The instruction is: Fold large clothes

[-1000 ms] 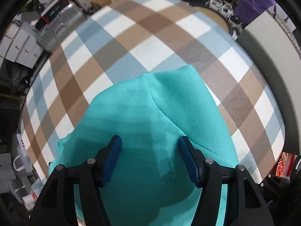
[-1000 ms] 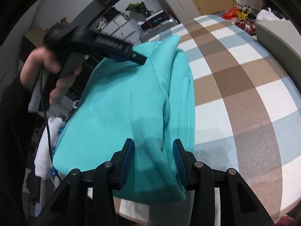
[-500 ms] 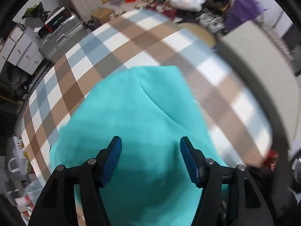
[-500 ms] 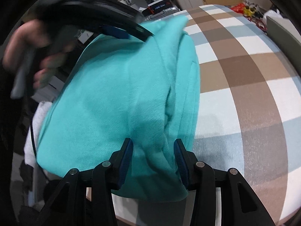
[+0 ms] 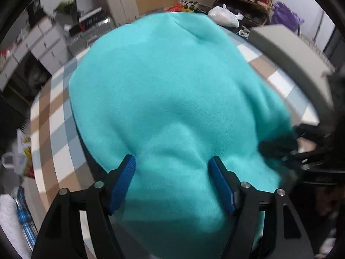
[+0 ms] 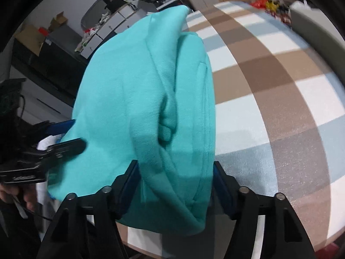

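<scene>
1. Landmark = turquoise sweatshirt [image 5: 183, 99]. It lies folded in a thick bundle on the checked tablecloth [image 6: 269, 99], near the table's front edge in the right wrist view.
2. Vs 1 s ago: in my left cam the sweatshirt now fills most of the frame and covers nearly all the cloth beyond it; earlier it only took up the lower half, w/ lots of checks showing past it.
3. My left gripper [image 5: 172, 179]: jaws have just been opening, now wider apart than 1 s ago. Blue pads sit either side of a hump of sweatshirt fabric, gaps visible at both, not pressing.
4. My right gripper [image 6: 175, 181]: jaws have just been opening too, clearly wider than before. The sweatshirt's rolled near corner lies between them; can't tell if the pads touch it, no pinch visible.
5. Right cam, 1 s ago: left gripper was up over the sweatshirt's far left part. Now it's low at the sweatshirt's left edge, one finger lying over the fabric.
6. Left cam: right gripper shows as a dark blur at the sweatshirt's right edge, which wasn't in view earlier.
7. Writing: a black-and-red box [image 5: 91, 20] beyond the sweatshirt's far left has markings, too blurred to read. No label visible on the sweatshirt.
</scene>
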### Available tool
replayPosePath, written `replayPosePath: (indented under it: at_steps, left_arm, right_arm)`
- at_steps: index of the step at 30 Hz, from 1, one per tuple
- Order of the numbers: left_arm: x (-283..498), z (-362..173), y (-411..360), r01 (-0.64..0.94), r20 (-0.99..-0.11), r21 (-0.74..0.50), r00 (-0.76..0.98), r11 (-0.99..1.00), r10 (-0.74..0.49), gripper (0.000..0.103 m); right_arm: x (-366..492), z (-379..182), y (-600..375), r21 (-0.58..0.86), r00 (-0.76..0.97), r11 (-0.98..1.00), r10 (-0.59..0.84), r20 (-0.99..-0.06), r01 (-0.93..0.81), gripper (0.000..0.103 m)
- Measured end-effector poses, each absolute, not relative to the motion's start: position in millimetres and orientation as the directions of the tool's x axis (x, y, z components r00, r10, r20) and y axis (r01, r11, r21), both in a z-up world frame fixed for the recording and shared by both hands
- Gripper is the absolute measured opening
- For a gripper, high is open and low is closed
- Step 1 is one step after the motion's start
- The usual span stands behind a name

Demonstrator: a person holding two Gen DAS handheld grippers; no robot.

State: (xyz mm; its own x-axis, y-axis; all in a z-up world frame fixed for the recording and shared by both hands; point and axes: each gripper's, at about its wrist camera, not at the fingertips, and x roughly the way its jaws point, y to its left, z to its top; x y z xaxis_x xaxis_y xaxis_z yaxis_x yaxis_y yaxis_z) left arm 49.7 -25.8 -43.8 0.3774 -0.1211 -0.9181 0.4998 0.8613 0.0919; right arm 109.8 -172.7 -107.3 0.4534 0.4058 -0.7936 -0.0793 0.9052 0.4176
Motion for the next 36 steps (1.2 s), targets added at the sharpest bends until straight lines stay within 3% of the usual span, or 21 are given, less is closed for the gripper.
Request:
replayPosePath:
  at_steps: [5,11,15,18,21,26,30,36]
  left_arm:
    - [52,-50,-23,0.473,-0.882,0.049,0.433,0.880,-0.184,0.071]
    - [50,-49,-25,0.480,-0.848,0.059,0.486,0.875,-0.210,0.072]
    - [42,-39,-20,0.482,-0.843,0.052,0.491,0.875,-0.220,0.073]
    - [43,-39,-21,0.482,-0.835,0.049,0.500,0.875,-0.229,0.073]
    - [35,-36,-18,0.480,-0.830,0.049,0.507,0.876,-0.232,0.073]
    - [18,-28,-2,0.472,-0.815,0.015,0.516,0.882,-0.263,0.073]
    - [23,-26,1,0.473,-0.814,-0.029,0.500,0.881,-0.296,0.073]
    - [20,-27,-3,0.482,-0.813,-0.008,0.507,0.876,-0.287,0.074]
  right_arm:
    - [101,-91,-172,0.375,0.519,0.923,0.362,-0.774,-0.085,0.049]
    - [122,-47,-176,0.369,0.588,0.920,0.373,-0.717,-0.134,0.042]
    - [165,21,-155,0.313,0.642,0.927,0.371,-0.671,-0.209,0.044]
    - [206,40,-124,0.223,0.626,0.934,0.352,-0.696,-0.277,0.044]
    - [258,22,-89,0.202,0.515,0.920,0.359,-0.778,-0.335,0.042]
    - [317,-57,-52,0.170,0.283,0.926,0.272,-0.920,-0.338,0.035]
    - [325,-80,-52,0.156,0.257,0.924,0.254,-0.932,-0.348,0.033]
    - [306,-63,-69,0.181,0.344,0.926,0.297,-0.891,-0.331,0.034]
